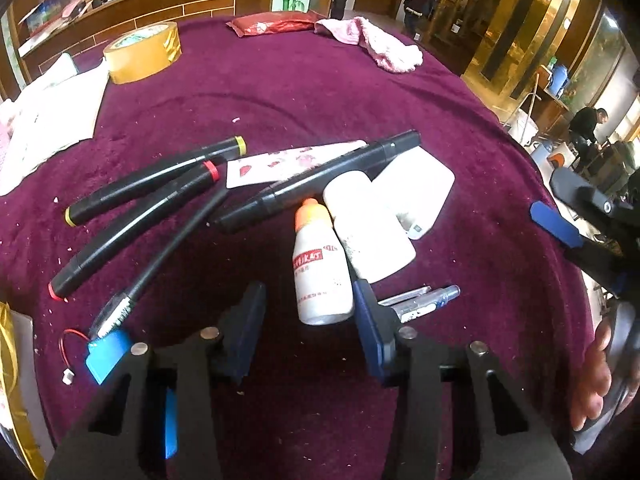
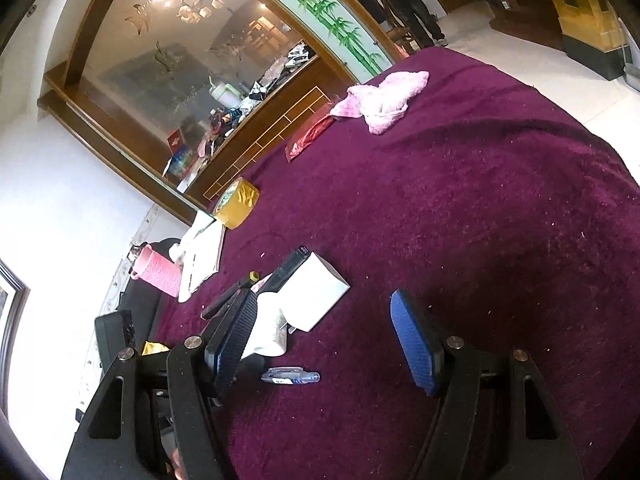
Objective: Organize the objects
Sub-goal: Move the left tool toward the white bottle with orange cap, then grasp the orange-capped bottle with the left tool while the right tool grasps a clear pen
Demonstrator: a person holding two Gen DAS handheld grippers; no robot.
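Observation:
A small white bottle with an orange cap [image 1: 320, 276] lies on the purple tablecloth [image 1: 320, 100] between the fingers of my left gripper [image 1: 308, 292]. The right finger is against the bottle's side and the left finger stands apart from it, so the jaws are open. A bigger white bottle [image 1: 368, 228], a white box [image 1: 416, 188], three black markers [image 1: 156, 180] and a blue pen [image 1: 424, 300] lie close by. My right gripper [image 2: 324, 300] hangs open over the cloth, empty, with the white box [image 2: 316, 296] and blue pen [image 2: 290, 376] beyond it.
A tape roll [image 1: 142, 52], a pink cloth [image 1: 376, 42], a red packet [image 1: 272, 24] and white paper [image 1: 52, 116] lie at the table's far side. A blue battery with a red wire [image 1: 108, 354] sits near left. People stand beyond the table.

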